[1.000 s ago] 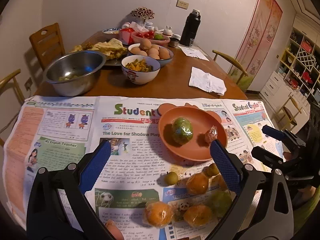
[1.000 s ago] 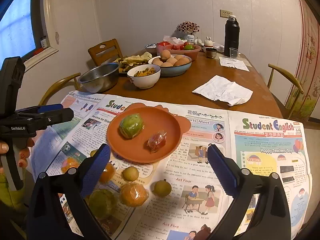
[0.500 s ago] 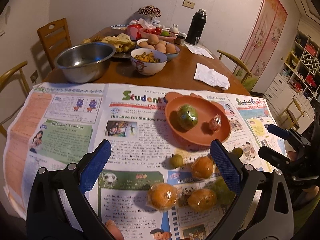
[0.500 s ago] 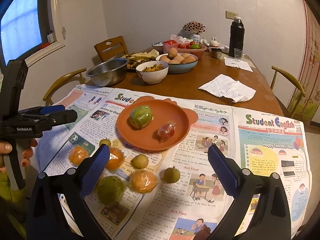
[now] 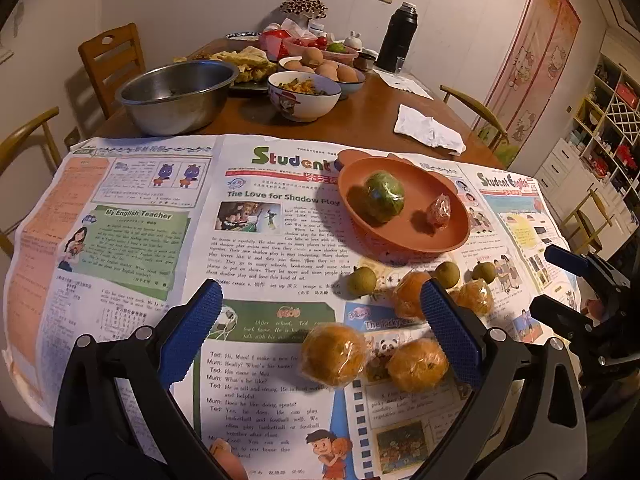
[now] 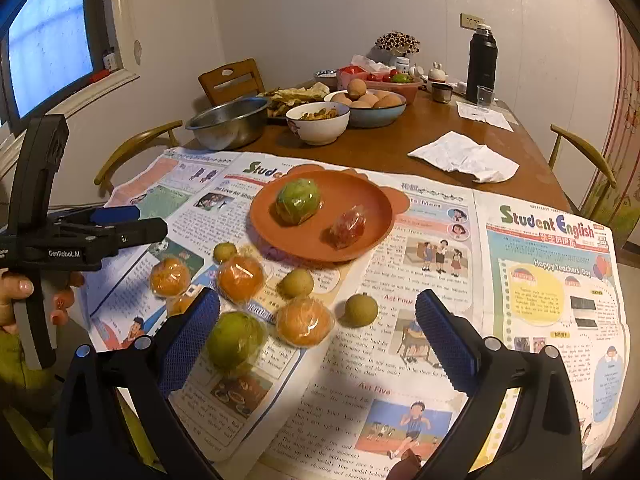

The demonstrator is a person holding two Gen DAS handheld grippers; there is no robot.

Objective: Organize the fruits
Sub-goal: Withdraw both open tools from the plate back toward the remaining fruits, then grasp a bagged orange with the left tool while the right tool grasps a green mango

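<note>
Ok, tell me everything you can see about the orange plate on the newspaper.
The plate is a shallow round dish in a matte terracotta orange, plastic by the look of it, with small ear-like bumps on its far rim. It sits flat on the newspaper, near the middle of the spread. Inside lie a wrapped green fruit on the left and a smaller wrapped red fruit on the right, apart from each other. Neither gripper touches it.

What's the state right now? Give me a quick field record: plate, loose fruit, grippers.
plate: holds a wrapped green fruit and a small red wrapped fruit
loose fruit: wrapped oranges, one green fruit and small brownish fruits on the newspaper
left gripper: open, empty
right gripper: open, empty
</note>
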